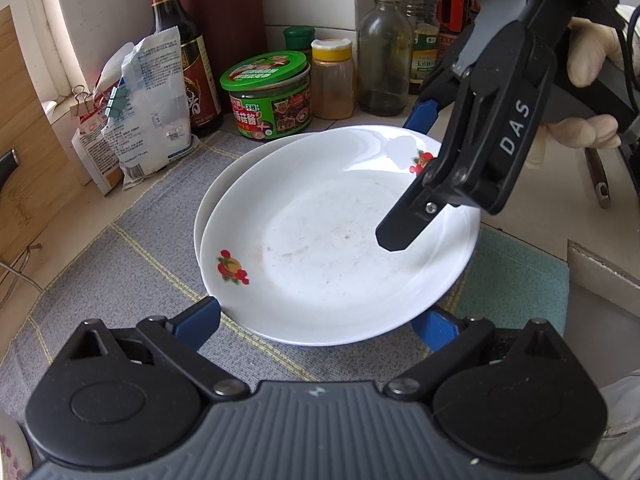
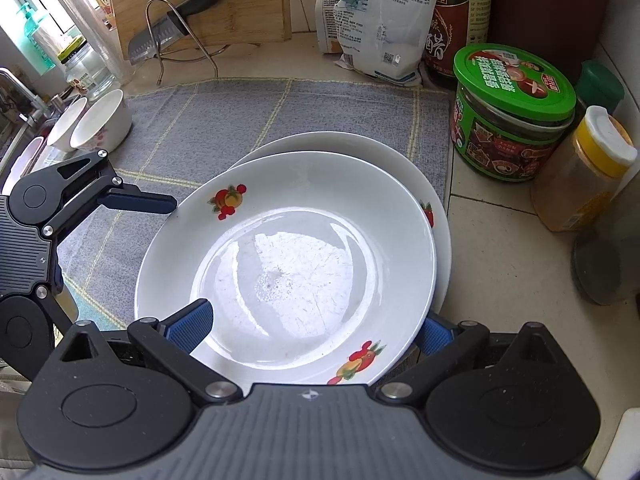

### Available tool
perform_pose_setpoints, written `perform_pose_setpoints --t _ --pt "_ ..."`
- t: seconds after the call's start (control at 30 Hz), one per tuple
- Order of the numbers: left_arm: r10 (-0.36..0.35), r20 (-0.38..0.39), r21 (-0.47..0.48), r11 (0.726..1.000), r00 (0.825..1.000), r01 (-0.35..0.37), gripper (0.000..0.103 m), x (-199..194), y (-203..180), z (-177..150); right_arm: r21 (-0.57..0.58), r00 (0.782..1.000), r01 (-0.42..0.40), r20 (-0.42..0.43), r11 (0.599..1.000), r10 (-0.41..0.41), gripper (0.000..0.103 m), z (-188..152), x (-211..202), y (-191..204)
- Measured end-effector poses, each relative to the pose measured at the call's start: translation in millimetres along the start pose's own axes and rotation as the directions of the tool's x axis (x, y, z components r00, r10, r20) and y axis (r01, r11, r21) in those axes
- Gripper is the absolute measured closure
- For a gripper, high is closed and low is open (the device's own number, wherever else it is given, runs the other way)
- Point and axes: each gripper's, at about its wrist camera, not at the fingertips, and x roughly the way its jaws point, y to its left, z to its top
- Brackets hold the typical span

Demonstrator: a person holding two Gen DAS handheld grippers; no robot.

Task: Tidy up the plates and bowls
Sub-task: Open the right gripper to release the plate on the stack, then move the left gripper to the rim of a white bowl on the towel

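A grey mat [image 2: 248,120] with thin yellow lines covers the counter [image 2: 492,240], and on it lies a white plate [image 2: 438,216] with a second white plate [image 2: 288,264] with fruit prints stacked on top, shifted a little to one side. The left gripper [image 1: 320,320] is at the near rim of the top plate, its blue fingers [image 1: 198,322] spread wide, one at each side of the rim; I cannot tell if they touch it. The right gripper [image 2: 316,328] is at the opposite rim, with its fingers [image 2: 192,322] also wide apart, one above the plate and the other at the outside of the rim. Behind the plates stand a jar with a green lid [image 2: 508,116], a dark sauce bottle [image 1: 180,52], a spice jar with a yellow cap [image 1: 333,78] and a white bag [image 1: 148,104]. Two white bowls [image 2: 98,124] stand together at the far edge of the mat, well apart from the plates, near a knife [image 2: 180,20] on a wire stand.
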Motion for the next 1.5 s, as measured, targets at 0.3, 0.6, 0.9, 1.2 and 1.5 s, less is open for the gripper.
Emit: perform_pose_setpoints --t 0.3,0.6,0.9,1.2,1.5 --pt "-0.01 0.028 -0.004 1.0 1.0 0.01 0.001 -3 -2 0 0.007 0.999 0.045 0.01 0.999 -0.046 0.0 -7 -4 5" --pt "0.068 0.114 -0.05 0.997 0.991 -0.063 0.001 -26 2 -6 -0.079 0.982 0.176 0.084 0.981 -0.169 0.0 -13 -19 27" --pt "0.228 0.203 -0.216 0.959 0.952 -0.183 0.001 -62 11 -25 -0.09 0.945 0.234 0.255 0.968 -0.204 0.0 -14 -34 55" --pt "0.426 0.157 -0.402 0.852 0.891 -0.336 0.001 -115 16 -59 -0.205 0.912 0.246 0.38 0.948 -0.154 0.0 -11 -27 111" --pt "0.486 0.106 -0.453 0.8 0.867 -0.393 0.001 -160 29 -108 -0.281 0.903 0.194 0.425 0.94 -0.06 0.0 -9 -9 190"
